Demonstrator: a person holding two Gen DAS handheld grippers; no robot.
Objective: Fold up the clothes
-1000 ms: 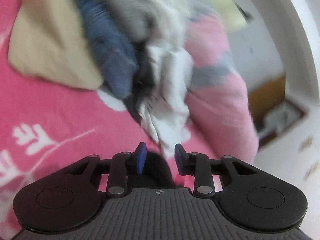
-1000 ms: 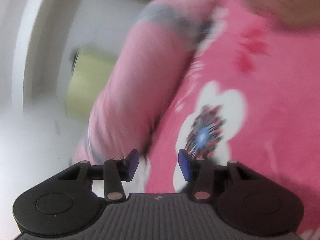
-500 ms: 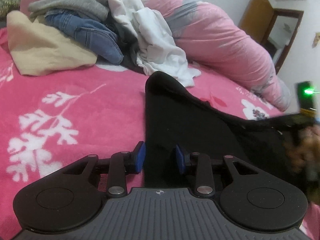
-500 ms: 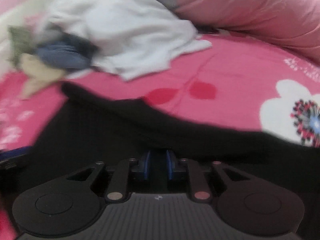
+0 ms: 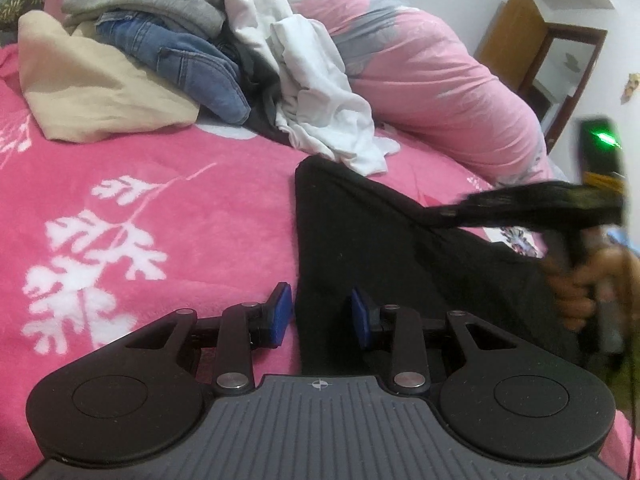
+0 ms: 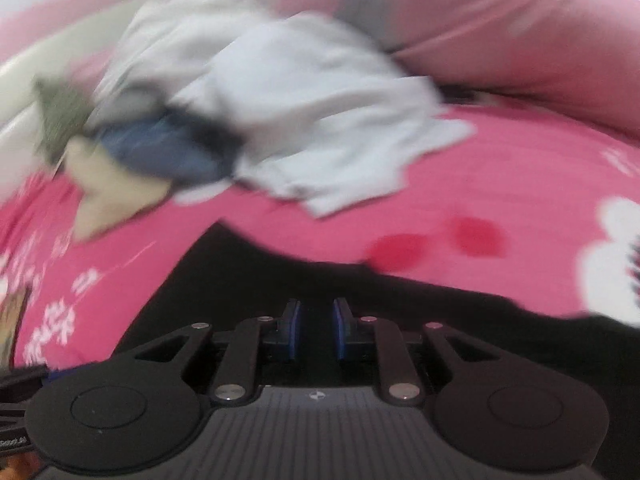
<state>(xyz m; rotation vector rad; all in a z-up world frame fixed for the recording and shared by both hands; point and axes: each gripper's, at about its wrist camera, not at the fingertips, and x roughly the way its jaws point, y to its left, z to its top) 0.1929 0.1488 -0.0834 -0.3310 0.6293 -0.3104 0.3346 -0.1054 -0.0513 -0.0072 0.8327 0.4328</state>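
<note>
From the left wrist, the left gripper [image 5: 320, 314] stands part open with the edge of the black garment [image 5: 380, 248] between its blue pads; whether they press it cannot be told. The garment lies on the pink blanket [image 5: 160, 200], its right side lifted towards a blurred hand [image 5: 576, 288], in front of the clothes pile [image 5: 224, 64]. From the right wrist, everything is smeared: the right gripper [image 6: 316, 328] is narrowed onto black cloth [image 6: 280, 276], though how firmly is unclear; its lower edge is hidden
</note>
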